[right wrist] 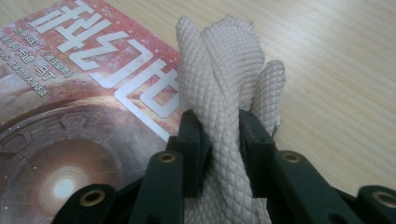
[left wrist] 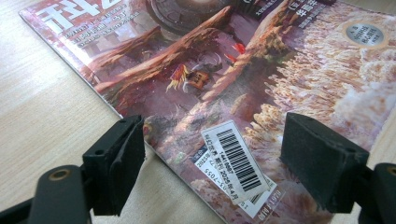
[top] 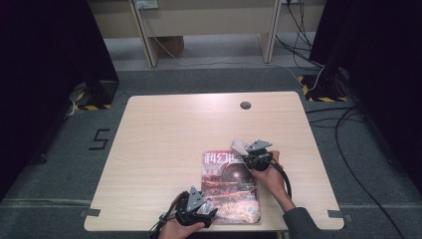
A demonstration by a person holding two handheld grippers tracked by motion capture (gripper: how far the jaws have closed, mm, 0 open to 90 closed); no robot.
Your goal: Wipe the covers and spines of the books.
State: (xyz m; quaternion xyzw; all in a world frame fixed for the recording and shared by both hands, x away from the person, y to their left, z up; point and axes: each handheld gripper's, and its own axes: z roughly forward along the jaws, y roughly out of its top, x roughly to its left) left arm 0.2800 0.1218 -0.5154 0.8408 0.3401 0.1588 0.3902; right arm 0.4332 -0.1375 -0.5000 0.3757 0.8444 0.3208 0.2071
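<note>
Right gripper (right wrist: 219,140) pinching a bunched cream cloth (right wrist: 224,70) over the magazine's (top: 230,186) far right corner, left gripper (left wrist: 212,163) spread wide at its near left corner, near table (top: 164,134) front edge

A light wooden table (top: 164,149) with rounded corners stands on grey carpet and has a small round cable hole (top: 245,105) near the middle of its far edge. One glossy magazine (top: 230,186) lies flat on the near right part of the tabletop, its cover in reds and browns with large white characters along its far edge and a white barcode label (left wrist: 237,161) near its near left corner, its near edge close to the table's front edge.
</note>
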